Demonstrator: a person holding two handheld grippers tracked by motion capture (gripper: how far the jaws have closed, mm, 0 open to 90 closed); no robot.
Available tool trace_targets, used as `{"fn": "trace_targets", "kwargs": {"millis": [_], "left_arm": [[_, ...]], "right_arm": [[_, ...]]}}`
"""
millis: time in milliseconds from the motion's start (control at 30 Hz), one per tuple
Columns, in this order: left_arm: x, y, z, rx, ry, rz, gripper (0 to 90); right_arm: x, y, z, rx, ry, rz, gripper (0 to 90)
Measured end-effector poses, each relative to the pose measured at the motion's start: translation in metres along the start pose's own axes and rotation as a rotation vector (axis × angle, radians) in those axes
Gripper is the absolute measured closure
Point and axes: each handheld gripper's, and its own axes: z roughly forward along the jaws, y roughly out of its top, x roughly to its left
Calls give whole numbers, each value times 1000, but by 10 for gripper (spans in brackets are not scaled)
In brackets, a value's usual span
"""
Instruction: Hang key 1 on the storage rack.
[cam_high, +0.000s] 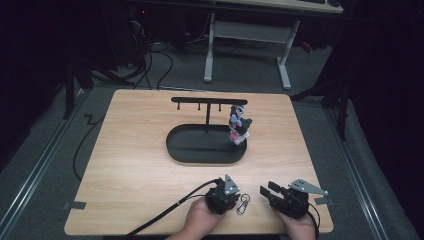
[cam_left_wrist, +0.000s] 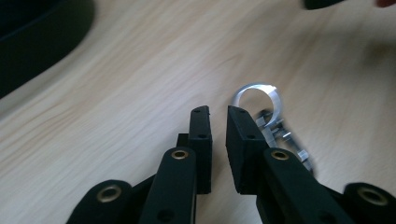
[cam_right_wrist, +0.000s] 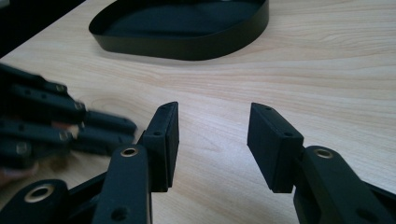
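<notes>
Keyring clasp (cam_high: 243, 204), silver metal, seen lying flat on wooden table (cam_high: 130, 165) near front edge, just right of left gripper (cam_high: 223, 196), between both grippers; in left gripper view ring end (cam_left_wrist: 261, 98) seen just beyond right jaw tip, outside gap, contact with jaw not resolvable
Left gripper: jaws drawn nearly together, narrow slit left, nothing held between pads
Right gripper (cam_high: 272, 191): jaws held about half open, nothing between, bare table seen in gap
Black oval tray (cam_high: 185, 150) with hanger stand (cam_high: 207, 101) noted mid-table; small figurine (cam_high: 238, 125) seen at hanger's right end
</notes>
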Motion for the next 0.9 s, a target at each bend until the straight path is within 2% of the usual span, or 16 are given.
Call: {"fn": "trace_targets", "kwargs": {"millis": [100, 167, 233, 333, 433, 500, 567, 667, 733, 800, 867, 900], "left_arm": [[27, -20, -21, -12, 61, -37, 790], [49, -40, -42, -27, 117, -77, 781], [65, -56, -60, -29, 155, -108, 778], [87, -79, -93, -35, 223, -113, 753], [105, -101, -121, -42, 255, -127, 642], [110, -116, -137, -75, 294, -130, 565], [117, -128, -149, -104, 296, -176, 509], [129, -129, -160, -141, 317, -209, 442], [134, -131, -161, -163, 286, -251, 438], [136, -133, -157, -179, 223, -283, 435], [134, -133, -153, -172, 210, -276, 435], [133, -132, -152, -170, 211, -259, 433]], "right_arm": [[5, 0, 3, 14, 9, -15, 539], [9, 0, 4, 23, 12, -18, 539], [13, -1, 6, 31, 19, -29, 554], [19, -1, 8, 47, 27, -28, 595], [25, -3, 11, 64, 31, -23, 652], [28, -5, 13, 86, 26, -31, 718], [31, -6, 14, 91, 15, -50, 817], [38, -5, 12, 96, 20, -63, 889], [45, -8, 14, 116, 37, -80, 900], [54, -10, 16, 139, 63, -115, 900], [64, -13, 19, 167, 98, -139, 900], [70, -15, 22, 183, 118, -144, 900]]}}
